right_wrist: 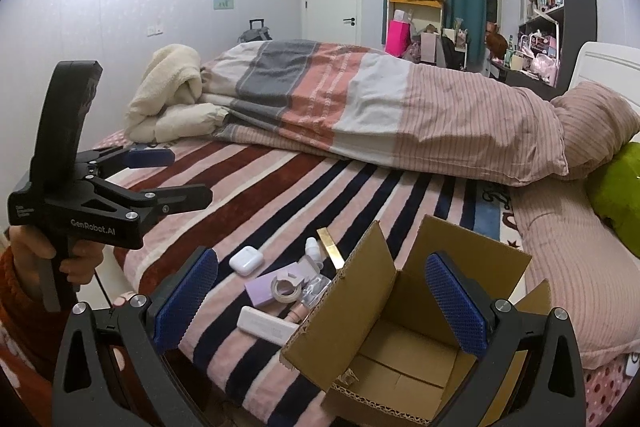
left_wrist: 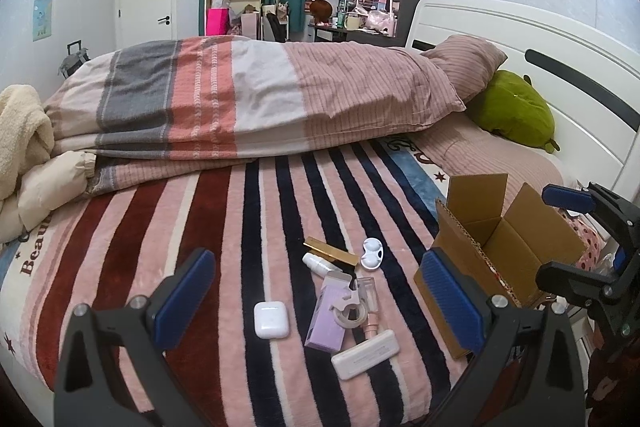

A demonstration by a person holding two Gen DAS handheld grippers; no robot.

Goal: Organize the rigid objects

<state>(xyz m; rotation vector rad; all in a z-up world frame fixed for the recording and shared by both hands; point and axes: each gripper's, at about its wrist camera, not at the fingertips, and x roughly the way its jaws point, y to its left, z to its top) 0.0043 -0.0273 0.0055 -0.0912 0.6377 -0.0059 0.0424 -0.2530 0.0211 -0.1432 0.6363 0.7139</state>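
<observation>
Small rigid items lie in a cluster on the striped blanket: a white earbud case (left_wrist: 271,319) (right_wrist: 246,259), a lilac box (left_wrist: 329,315) (right_wrist: 266,289), a tape roll (left_wrist: 350,311) (right_wrist: 285,289), a white flat case (left_wrist: 365,354) (right_wrist: 267,325), a gold bar (left_wrist: 331,251) (right_wrist: 332,247), a white contact-lens case (left_wrist: 372,253) and a small white bottle (left_wrist: 317,264) (right_wrist: 313,249). An open, empty cardboard box (left_wrist: 504,247) (right_wrist: 400,339) stands to their right. My left gripper (left_wrist: 316,299) (right_wrist: 168,179) is open above the cluster. My right gripper (right_wrist: 324,311) (left_wrist: 560,239) is open over the box.
A folded striped duvet (left_wrist: 240,99) lies across the bed behind the items. A green plush (left_wrist: 516,111) and a pink pillow (left_wrist: 468,63) sit by the white headboard (left_wrist: 560,59). A cream blanket (right_wrist: 168,95) is piled at the far side.
</observation>
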